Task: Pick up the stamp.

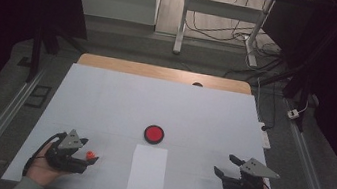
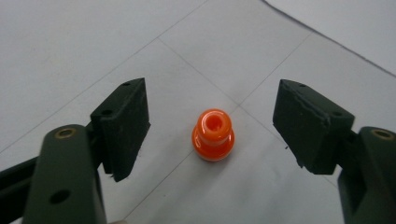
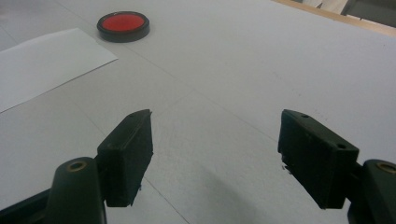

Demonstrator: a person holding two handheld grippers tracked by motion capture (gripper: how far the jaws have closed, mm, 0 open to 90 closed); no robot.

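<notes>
At near left of the table [image 1: 105, 95], the left gripper [image 1: 88, 152] brackets the upright orange stamp [image 2: 213, 135], jaws open, untouched; grasping remains. The right gripper [image 1: 226, 166] hangs open, empty.

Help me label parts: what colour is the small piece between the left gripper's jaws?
Bright orange, clearest in the left gripper view.

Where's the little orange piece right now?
The orange piece stands on the white table near its front left, between the open jaws of the left gripper without touching them, left of the paper sheet.
</notes>
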